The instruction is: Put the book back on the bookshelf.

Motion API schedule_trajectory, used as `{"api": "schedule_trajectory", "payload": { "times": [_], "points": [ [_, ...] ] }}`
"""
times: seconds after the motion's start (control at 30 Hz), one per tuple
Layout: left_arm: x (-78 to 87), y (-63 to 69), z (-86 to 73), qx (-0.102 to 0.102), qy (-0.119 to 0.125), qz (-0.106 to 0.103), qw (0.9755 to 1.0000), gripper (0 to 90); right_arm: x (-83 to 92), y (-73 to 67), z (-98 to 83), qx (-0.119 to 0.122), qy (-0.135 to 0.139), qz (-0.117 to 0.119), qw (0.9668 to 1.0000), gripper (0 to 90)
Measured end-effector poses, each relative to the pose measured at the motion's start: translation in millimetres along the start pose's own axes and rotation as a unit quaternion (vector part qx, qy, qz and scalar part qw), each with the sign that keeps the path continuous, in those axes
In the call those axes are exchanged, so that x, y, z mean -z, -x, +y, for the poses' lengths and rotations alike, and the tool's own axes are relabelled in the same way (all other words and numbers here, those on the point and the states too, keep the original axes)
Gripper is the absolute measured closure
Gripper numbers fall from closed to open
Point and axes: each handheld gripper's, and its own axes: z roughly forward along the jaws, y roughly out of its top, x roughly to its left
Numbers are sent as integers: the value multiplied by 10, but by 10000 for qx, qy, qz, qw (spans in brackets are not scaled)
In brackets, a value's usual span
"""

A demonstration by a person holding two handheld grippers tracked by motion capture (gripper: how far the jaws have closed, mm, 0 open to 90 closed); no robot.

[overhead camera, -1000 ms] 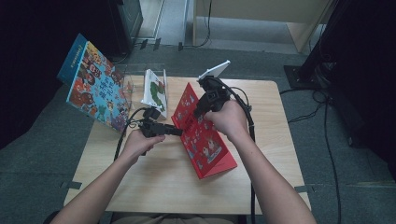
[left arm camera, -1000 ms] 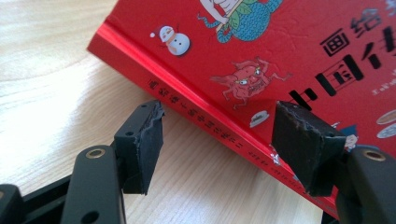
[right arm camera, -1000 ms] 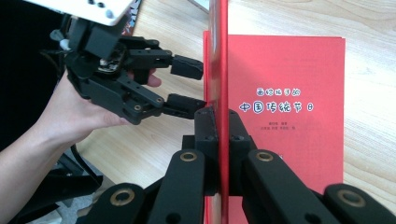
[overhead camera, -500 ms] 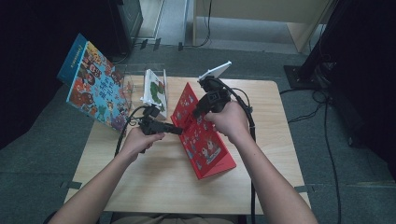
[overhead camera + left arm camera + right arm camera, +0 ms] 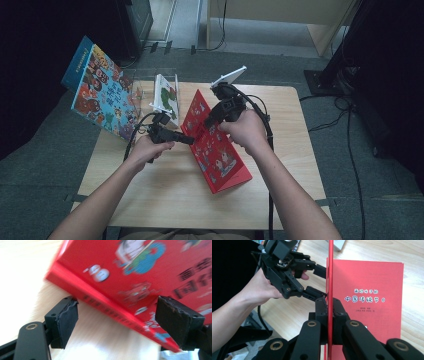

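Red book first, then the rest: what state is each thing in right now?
Red book: open, front cover lifted upright, rest flat on the table.
Right gripper: shut on the cover's edge.
Left gripper: fingers open, just been opening; book between them, unpinched.
Blue book: leaning tilted at the table's far left corner.
Green-and-white book: upright in a clear stand.

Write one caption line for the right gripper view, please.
Right gripper clamps the red book's lifted cover; left gripper stands open beside it.
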Motion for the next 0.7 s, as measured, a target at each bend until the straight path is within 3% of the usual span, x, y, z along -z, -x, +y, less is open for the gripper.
{"api": "schedule_trajectory", "payload": {
  "times": [0.17,0.4,0.57,0.7],
  "points": [
    [13,-3,11,-52,49,-41,10000,175,20,15,-10,-15,75,70,9999,873],
    [30,8,29,16,-115,-103,9999,176,24,9,-15,65,90,158,9998,872],
    [69,52,71,1,-22,-209,9998,175,114,-54,4,125,121,102,9998,871],
    [84,67,92,-22,-102,-322,9994,165,167,-84,26,116,137,110,9998,869]
  ]
}}
